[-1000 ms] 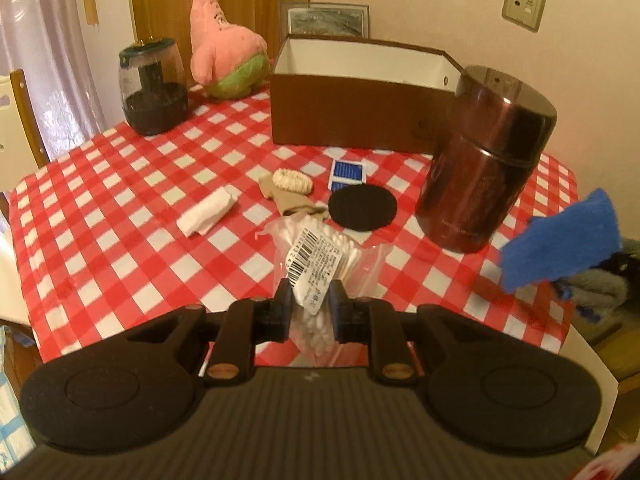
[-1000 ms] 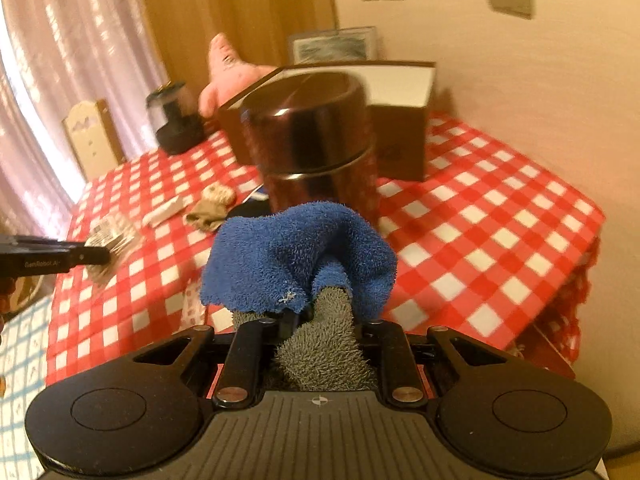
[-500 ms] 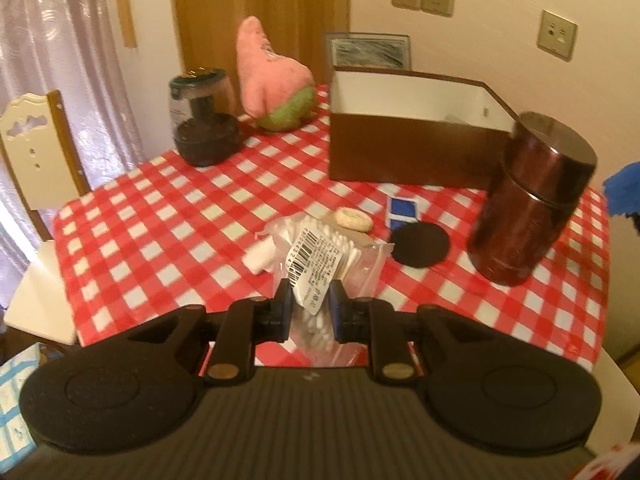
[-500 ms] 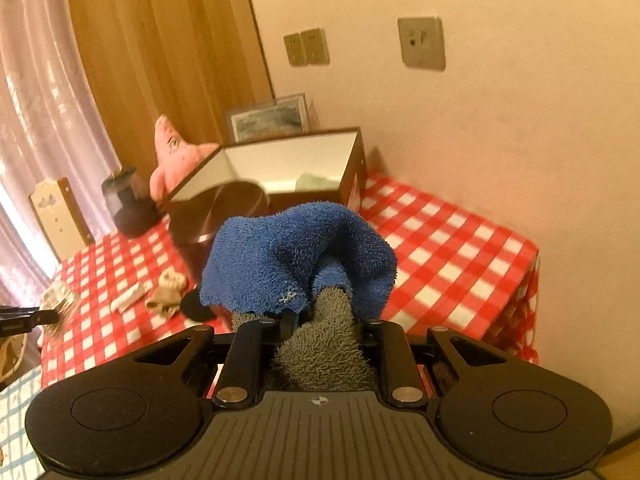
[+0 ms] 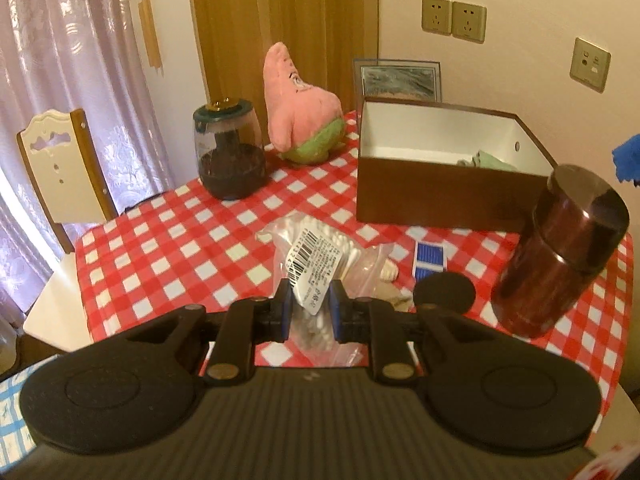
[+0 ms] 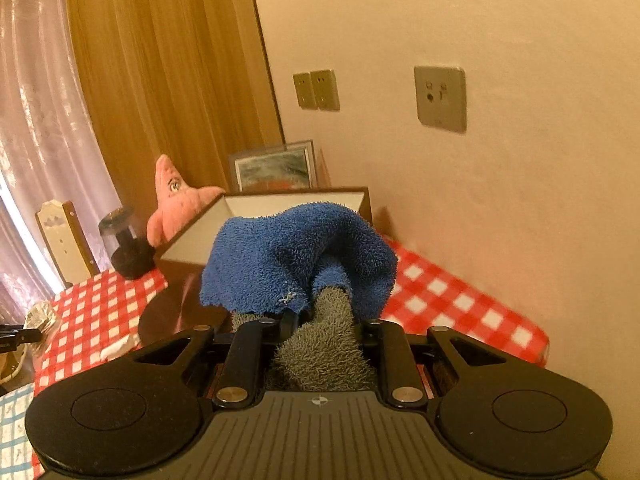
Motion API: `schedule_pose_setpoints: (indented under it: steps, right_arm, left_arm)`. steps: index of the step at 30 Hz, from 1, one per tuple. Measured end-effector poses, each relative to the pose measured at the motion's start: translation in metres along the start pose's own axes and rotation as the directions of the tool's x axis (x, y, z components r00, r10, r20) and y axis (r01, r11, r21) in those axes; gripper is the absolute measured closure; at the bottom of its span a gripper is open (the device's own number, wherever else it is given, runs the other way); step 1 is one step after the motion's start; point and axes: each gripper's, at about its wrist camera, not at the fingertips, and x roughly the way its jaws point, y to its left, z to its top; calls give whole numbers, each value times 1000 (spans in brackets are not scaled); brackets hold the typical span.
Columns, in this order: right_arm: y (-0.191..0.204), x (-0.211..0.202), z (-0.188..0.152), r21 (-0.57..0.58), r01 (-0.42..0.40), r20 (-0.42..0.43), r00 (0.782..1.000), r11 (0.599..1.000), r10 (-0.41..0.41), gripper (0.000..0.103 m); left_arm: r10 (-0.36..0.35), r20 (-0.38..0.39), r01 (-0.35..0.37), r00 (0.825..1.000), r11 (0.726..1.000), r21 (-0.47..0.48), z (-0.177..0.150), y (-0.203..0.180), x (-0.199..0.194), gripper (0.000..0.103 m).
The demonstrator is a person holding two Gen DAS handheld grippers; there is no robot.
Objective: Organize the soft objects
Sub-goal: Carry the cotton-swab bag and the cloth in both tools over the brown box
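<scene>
My left gripper (image 5: 309, 312) is shut on a clear plastic bag of cotton swabs (image 5: 320, 258) with a barcode label, held above the red-checked tablecloth (image 5: 168, 248). My right gripper (image 6: 326, 320) is shut on a blue and grey towel (image 6: 296, 256), which drapes forward over its fingers and hides most of the view ahead. The brown open box with a white inside (image 5: 448, 168) stands at the far right of the table; a pale green cloth (image 5: 486, 160) lies in it. The same box (image 6: 200, 236) shows behind the towel in the right wrist view. A pink star plush (image 5: 300, 108) stands beside the box.
A dark red canister (image 5: 560, 268) stands at the right, with a black round lid (image 5: 444, 292) and a blue card (image 5: 430, 262) beside it. A dark jar (image 5: 228, 156) sits at the back left. A chair (image 5: 60, 168) stands left of the table, a framed picture (image 5: 400, 80) leans on the wall.
Both grippers have risen and drawn back from the table with their loads. The right gripper swung toward the wall, so the canister dropped low behind the towel and the box came into line.
</scene>
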Motion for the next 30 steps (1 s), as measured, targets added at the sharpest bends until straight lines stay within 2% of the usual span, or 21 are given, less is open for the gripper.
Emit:
schedule_pose_setpoints:
  steps: [6,17,30]
  right_arm:
    - [-7,30,25,-22,-30,27,999,999,30,83]
    - [-4,106,76,-81,-116,40,992,990,119,83]
    - [0,185,95,-107,-182,-19,983,978,181,83]
  left_arm:
    - [-3,28,2,1000,1000,11,32,-12,15,85]
    - [-89,62,86,994,995,52,101,-64,69,85]
    - [-105,35,101,994,989,105,147,-111,139,85]
